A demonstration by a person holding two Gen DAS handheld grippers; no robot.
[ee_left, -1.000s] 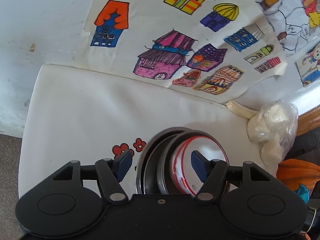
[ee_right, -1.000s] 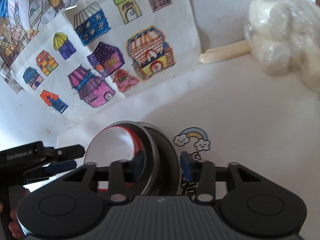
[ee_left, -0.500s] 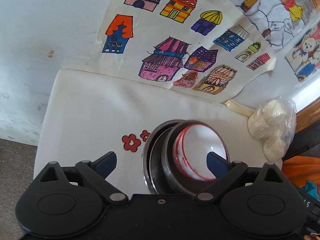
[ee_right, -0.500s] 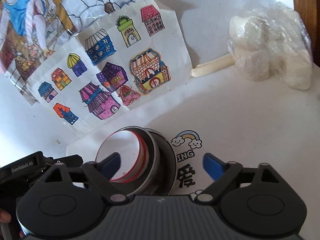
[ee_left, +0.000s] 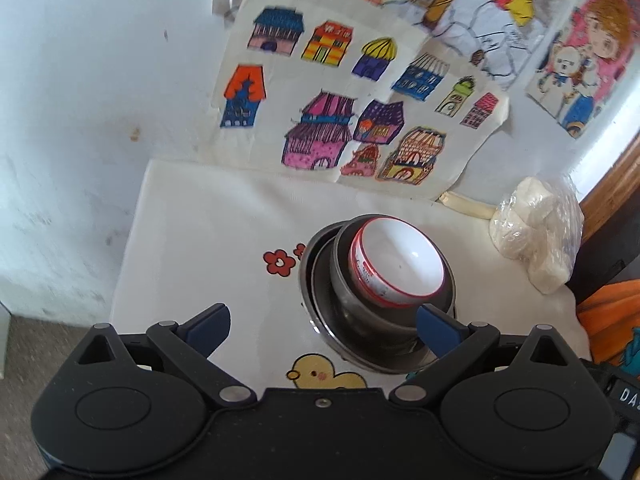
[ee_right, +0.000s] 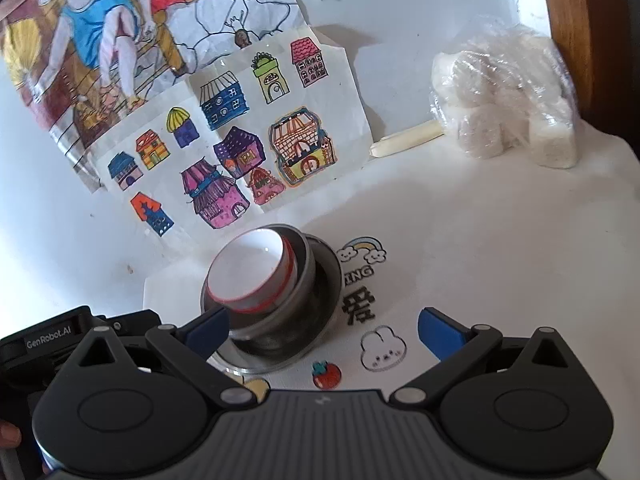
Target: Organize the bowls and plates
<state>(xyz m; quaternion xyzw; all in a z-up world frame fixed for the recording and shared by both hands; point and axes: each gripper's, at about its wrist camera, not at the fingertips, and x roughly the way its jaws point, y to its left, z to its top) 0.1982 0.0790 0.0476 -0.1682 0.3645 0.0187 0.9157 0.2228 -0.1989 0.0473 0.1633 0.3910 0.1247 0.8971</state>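
You have just let go of the stack. A second ago both grippers were close around the dishes, with the pads at the rims; now the left gripper (ee_left: 322,326) and the right gripper (ee_right: 324,332) have both just been opening, and their jaws stand wide apart with nothing pressed between them. Both have also pulled back, so the dishes look smaller and farther in both wrist views than before.

The task's things sit together near the back of the white table cover (ee_left: 208,240). The white bowl with the red rim (ee_left: 396,270) lies inside a steel bowl (ee_left: 372,320), and this one rests on a steel plate (ee_left: 310,280) at the bottom. The white bowl looks a little tilted, leaning to one side in the steel bowl, but it does not seem ready to slip. Nothing touches the stack now; in the left view one blue pad only overlaps its near edge, and I cannot tell if there is contact.

For the task this means, in my judgement, that the nesting is done and the release was clean, because the stack did not follow your grippers. The plastic bag of white lumps (ee_right: 508,116) stands well apart at the right, so it is no risk. If no other dishes wait outside the views, you may be near the end
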